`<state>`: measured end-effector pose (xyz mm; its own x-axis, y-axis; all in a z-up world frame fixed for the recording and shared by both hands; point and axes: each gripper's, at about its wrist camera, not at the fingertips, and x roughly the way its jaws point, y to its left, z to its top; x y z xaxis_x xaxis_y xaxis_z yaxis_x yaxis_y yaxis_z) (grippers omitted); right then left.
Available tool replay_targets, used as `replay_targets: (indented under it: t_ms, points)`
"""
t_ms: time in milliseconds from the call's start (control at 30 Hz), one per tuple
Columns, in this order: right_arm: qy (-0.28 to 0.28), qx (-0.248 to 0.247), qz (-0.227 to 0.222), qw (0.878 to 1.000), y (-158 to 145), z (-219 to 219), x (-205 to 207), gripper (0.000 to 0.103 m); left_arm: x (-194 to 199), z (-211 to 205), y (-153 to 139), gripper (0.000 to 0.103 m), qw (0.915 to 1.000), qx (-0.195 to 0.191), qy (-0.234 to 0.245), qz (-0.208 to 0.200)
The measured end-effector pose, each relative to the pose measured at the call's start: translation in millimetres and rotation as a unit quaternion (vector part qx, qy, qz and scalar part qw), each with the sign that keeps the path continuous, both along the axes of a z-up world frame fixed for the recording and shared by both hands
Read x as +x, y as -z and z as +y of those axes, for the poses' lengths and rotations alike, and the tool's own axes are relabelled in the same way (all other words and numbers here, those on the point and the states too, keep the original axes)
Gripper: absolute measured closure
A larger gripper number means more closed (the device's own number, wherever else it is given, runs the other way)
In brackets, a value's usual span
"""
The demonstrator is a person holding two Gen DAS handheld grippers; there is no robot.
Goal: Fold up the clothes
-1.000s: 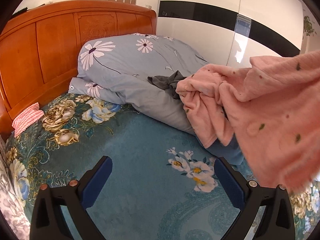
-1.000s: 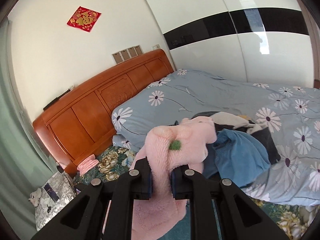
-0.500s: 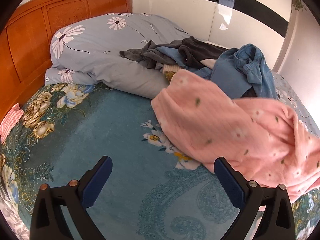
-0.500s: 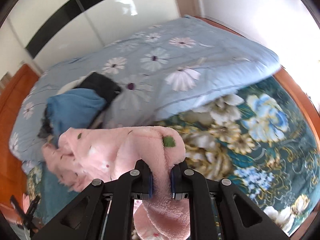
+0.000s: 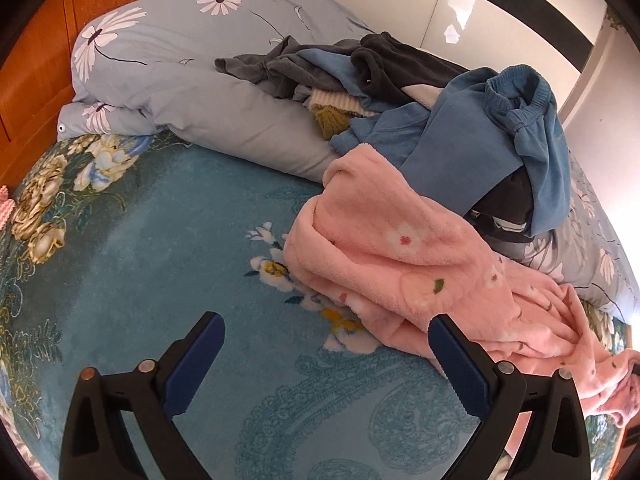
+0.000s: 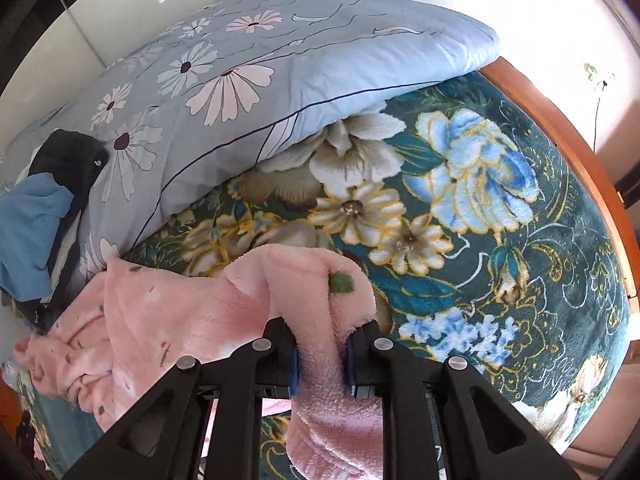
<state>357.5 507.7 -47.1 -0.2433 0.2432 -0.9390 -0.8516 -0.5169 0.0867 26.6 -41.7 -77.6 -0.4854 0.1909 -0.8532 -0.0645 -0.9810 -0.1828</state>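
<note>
Your right gripper (image 6: 320, 354) is clamped on a fold of the pink fleece garment (image 6: 192, 312); its jaws have just been easing apart a little, yet the fleece is still pinched between the blue pads. In the right wrist view the fabric bulges up out of the jaws at 12 o'clock and trails off toward 9 o'clock, where it lies in loose ripples on the teal floral blanket (image 6: 500, 272) of the bed. A green spot on the fleece sits just above the jaws.

Your left gripper (image 5: 326, 356) has its jaws wide apart with nothing between them, hanging over bare teal blanket (image 5: 160, 248). In that view the pink fleece garment (image 5: 400, 264) lies from the centre out to 4 o'clock, its nearest edge just beside the right-hand jaw; whether it touches that jaw you cannot tell.

Behind the pink fleece, at about 1 o'clock in the left wrist view, a blue garment (image 5: 500, 128) is heaped over dark grey clothes (image 5: 380, 64), all resting on the pale blue daisy-print quilt (image 5: 192, 60). The quilt runs from 11 o'clock across the top. The orange wooden headboard (image 5: 36, 72) shows at 10 o'clock. In the right wrist view the same quilt (image 6: 280, 60) fills 10 to 1 o'clock, with the blue garment (image 6: 28, 232) at 9 o'clock.
</note>
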Motion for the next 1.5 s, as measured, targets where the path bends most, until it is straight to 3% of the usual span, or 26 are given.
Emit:
replay_targets:
  t_ms: [167, 200, 267, 467, 533, 600, 700, 900, 1000, 1067, 1133, 1233, 1367, 1500]
  points:
    - [-0.033, -0.006, -0.005, 0.999, -19, -11, 2, 0.072, -36, -3, 18, 0.0, 0.9988, 0.01, -0.027, -0.041]
    - [-0.042, -0.01, -0.004, 0.999, -22, -13, 1, 0.066, -42, -4, 22, 0.0, 0.9981, 0.014, -0.035, -0.05]
    - [-0.06, -0.032, 0.012, 0.998, -25, -14, 0, 0.052, -51, -8, 29, 0.0, 0.9964, 0.023, -0.051, -0.064]
    - [-0.087, -0.115, 0.074, 0.987, -33, -1, 10, 0.039, -67, -11, 43, 0.001, 0.9924, 0.041, -0.07, -0.092]
    - [-0.092, -0.099, 0.083, 0.987, -39, 0, 14, 0.038, -71, -11, 47, 0.001, 0.9912, 0.045, -0.075, -0.099]
    - [-0.098, -0.072, 0.097, 0.988, -48, -1, 20, 0.024, -73, -12, 50, 0.001, 0.9897, 0.055, -0.079, -0.106]
    - [-0.088, -0.011, 0.122, 0.989, -62, -3, 30, 0.017, -78, -11, 54, 0.004, 0.9875, 0.066, -0.082, -0.117]
    - [-0.079, 0.01, 0.136, 0.987, -59, -12, 17, 0.013, -84, -8, 59, 0.023, 0.9836, 0.08, -0.092, -0.133]
    - [-0.106, -0.001, 0.133, 0.985, -46, -31, -7, 0.0, -81, -11, 58, 0.035, 0.9808, 0.093, -0.107, -0.134]
    - [-0.119, -0.016, 0.148, 0.982, -39, -43, -24, 0.0, -80, -15, 60, 0.06, 0.9767, 0.108, -0.122, -0.14]
    - [-0.136, -0.036, 0.157, 0.978, -32, -57, -43, 0.0, -79, -16, 63, 0.075, 0.9723, 0.124, -0.13, -0.149]
    - [-0.164, -0.046, 0.172, 0.97, -28, -83, -67, 0.0, -75, -13, 59, 0.098, 0.9736, 0.125, -0.127, -0.142]
    - [-0.185, -0.061, 0.185, 0.963, -21, -110, -92, 0.0, -64, -16, 35, 0.099, 0.9789, 0.121, -0.129, -0.102]
    - [-0.198, -0.078, 0.177, 0.961, -5, -135, -105, 0.0, -50, -43, -1, 0.099, 0.9777, 0.137, -0.15, -0.051]
